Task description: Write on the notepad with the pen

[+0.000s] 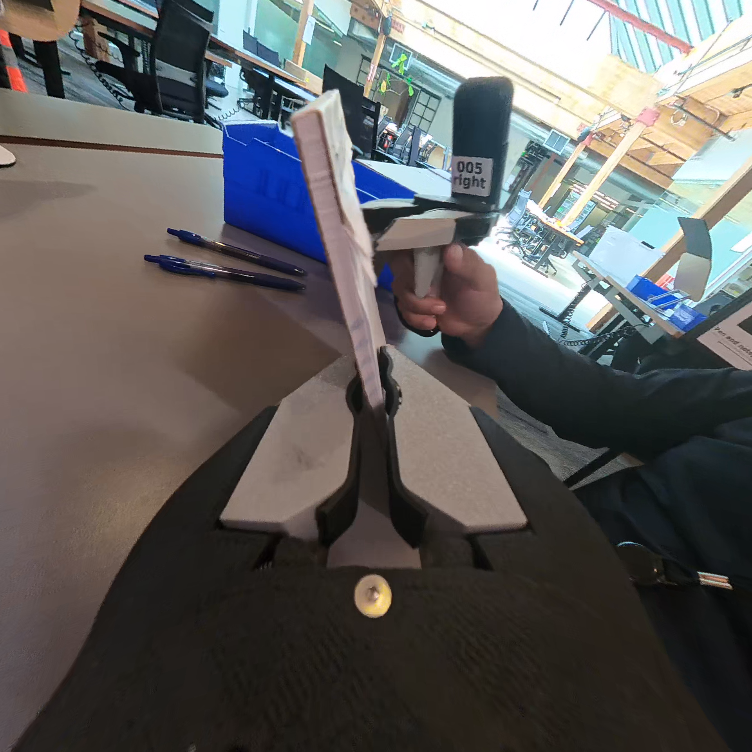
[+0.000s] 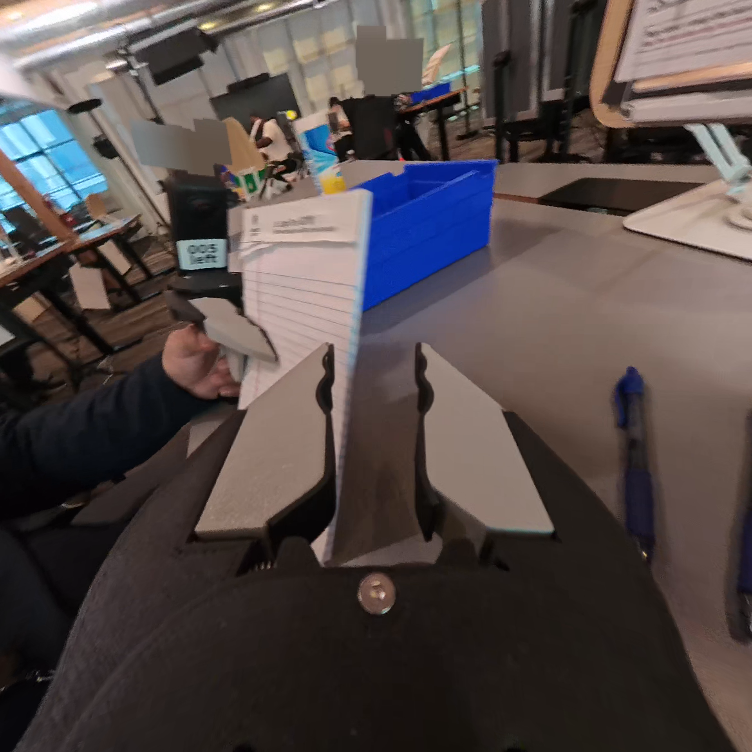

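Observation:
A white lined notepad (image 1: 325,175) stands on edge above the grey table, tilted a little. My left gripper (image 1: 372,366) is shut on its near edge. My right gripper (image 1: 374,228) reaches the pad's upper part from the right, held by a hand. In the right wrist view the right gripper (image 2: 374,358) is open, and the notepad (image 2: 301,285) has its edge between the fingers, close to the left finger. The left gripper (image 2: 244,329) grips the pad's far side there. Two blue pens (image 1: 236,250) (image 1: 228,270) lie on the table, and also show in the right wrist view (image 2: 635,460).
A blue plastic bin (image 1: 264,191) stands on the table behind the pad, also in the right wrist view (image 2: 427,228). A white monitor stand (image 2: 691,219) sits at the far right. The person's dark sleeve (image 1: 569,386) crosses on the right. Office desks and chairs are beyond. Left tips to right tips: about 8 cm.

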`<act>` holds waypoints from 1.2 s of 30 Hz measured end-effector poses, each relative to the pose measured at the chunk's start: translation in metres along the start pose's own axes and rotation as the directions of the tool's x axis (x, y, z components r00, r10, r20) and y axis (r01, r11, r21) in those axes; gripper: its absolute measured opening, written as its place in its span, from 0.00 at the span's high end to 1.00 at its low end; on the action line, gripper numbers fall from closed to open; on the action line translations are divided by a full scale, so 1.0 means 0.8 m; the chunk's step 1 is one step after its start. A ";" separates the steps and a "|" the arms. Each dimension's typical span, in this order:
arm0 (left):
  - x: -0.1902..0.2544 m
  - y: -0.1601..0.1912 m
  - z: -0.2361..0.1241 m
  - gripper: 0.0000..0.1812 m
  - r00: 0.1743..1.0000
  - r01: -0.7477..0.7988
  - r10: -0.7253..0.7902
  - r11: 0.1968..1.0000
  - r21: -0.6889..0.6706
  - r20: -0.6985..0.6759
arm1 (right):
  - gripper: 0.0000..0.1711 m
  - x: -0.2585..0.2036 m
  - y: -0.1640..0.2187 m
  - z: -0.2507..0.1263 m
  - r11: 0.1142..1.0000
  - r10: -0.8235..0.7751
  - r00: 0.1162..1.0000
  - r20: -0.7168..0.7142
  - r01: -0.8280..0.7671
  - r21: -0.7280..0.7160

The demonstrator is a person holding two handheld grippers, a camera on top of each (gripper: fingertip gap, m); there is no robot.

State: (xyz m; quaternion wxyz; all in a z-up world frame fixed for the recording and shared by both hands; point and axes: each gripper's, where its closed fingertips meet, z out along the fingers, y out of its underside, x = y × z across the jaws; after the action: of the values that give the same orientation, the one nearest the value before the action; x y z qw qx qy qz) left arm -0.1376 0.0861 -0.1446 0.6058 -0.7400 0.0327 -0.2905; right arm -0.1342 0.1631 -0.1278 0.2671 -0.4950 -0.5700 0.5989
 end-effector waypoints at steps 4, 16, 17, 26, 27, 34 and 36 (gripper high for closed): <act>0.001 0.000 0.000 0.98 1.000 0.002 -0.002 1.000 0.004 -0.006 | 0.73 -0.023 0.018 0.012 0.995 0.069 0.987 0.146 -0.058 -0.078; -0.020 -0.013 -0.013 0.81 0.989 -0.071 0.060 0.995 0.074 0.134 | 1.00 -0.070 -0.002 -0.014 0.987 0.051 0.973 0.226 -0.015 -0.159; -0.023 -0.013 -0.014 0.80 0.986 -0.077 0.065 0.994 0.072 0.155 | 1.00 -0.070 -0.022 -0.031 0.989 0.020 0.983 0.183 0.007 -0.146; -0.028 0.004 0.000 0.80 0.971 -0.120 0.126 0.992 -0.042 0.205 | 1.00 0.022 -0.224 -0.295 0.993 -0.080 0.918 -0.388 0.105 0.045; -0.028 0.004 0.000 0.80 0.972 -0.113 0.119 0.993 -0.040 0.205 | 1.00 0.035 -0.223 -0.315 0.995 -0.056 0.912 -0.406 0.082 0.048; -0.036 0.001 -0.003 0.80 0.982 -0.030 0.032 0.999 -0.014 0.185 | 1.00 0.153 -0.153 -0.372 0.987 0.126 0.847 -0.516 -0.161 -0.023; -0.038 0.000 -0.004 0.80 0.983 -0.014 0.015 1.000 -0.005 0.184 | 1.00 0.171 -0.131 -0.353 0.971 0.185 0.862 -0.472 -0.236 -0.050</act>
State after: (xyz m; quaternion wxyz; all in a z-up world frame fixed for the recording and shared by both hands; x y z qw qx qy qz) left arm -0.1641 0.0955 -0.1560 0.6068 -0.7646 -0.0172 -0.2164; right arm 0.0436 0.4240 -0.0288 0.3019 -0.6964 -0.4629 0.4578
